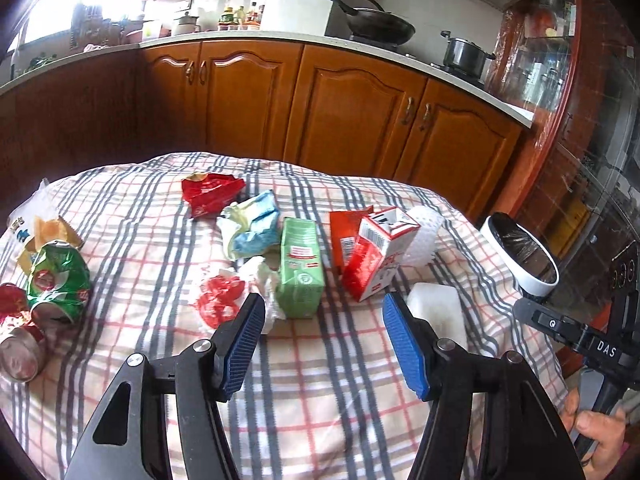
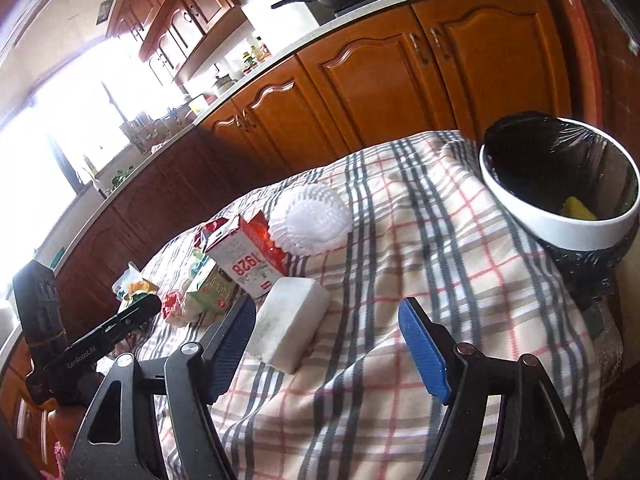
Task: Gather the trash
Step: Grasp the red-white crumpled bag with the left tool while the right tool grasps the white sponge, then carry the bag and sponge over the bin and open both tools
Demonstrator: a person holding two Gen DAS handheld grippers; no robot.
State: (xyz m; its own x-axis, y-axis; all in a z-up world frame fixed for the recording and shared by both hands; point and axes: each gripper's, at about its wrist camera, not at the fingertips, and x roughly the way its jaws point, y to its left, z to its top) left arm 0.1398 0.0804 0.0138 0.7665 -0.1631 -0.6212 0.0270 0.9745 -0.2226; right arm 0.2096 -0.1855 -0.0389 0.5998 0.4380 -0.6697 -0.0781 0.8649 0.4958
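Trash lies on a table with a plaid cloth (image 1: 320, 360): a green carton (image 1: 300, 268), a red-and-white carton (image 1: 376, 256), a red wrapper (image 1: 208, 194), a blue-and-white wrapper (image 1: 252, 228), crushed cans (image 1: 56, 280) at the left, and a white foam block (image 1: 438, 312). My left gripper (image 1: 324, 312) is open and empty, just short of the green carton. My right gripper (image 2: 328, 316) is open and empty above the cloth, the foam block (image 2: 288, 328) by its left finger. A white bin with a black liner (image 2: 560, 224) stands at the table's right edge, something yellow inside.
A white foam fruit net (image 2: 310, 220) lies behind the cartons. A red-printed plastic bag (image 1: 218, 300) and crumpled tissue (image 1: 262, 276) lie by the left finger. Wooden kitchen cabinets (image 1: 352, 116) run behind the table, with a wok (image 1: 380, 24) and a pot (image 1: 466, 54) on the counter.
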